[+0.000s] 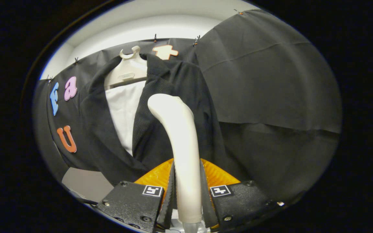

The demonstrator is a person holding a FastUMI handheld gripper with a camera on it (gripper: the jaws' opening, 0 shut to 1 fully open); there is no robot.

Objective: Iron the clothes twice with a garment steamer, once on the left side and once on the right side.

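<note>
Black jacket [173,106] hanging open over a white shirt [125,110] on a white hanger [129,66], white garment steamer [181,145] upright before the jacket's panel, gripper [188,197] fingers [170,194] clamped on its handle

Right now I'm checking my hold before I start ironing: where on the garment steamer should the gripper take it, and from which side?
Grip the garment steamer on its straight white handle shaft, from below, one finger each side. The gripper is shut on it there; the shaft is slim and even, while the curved head bends toward the dark jacket.
</note>
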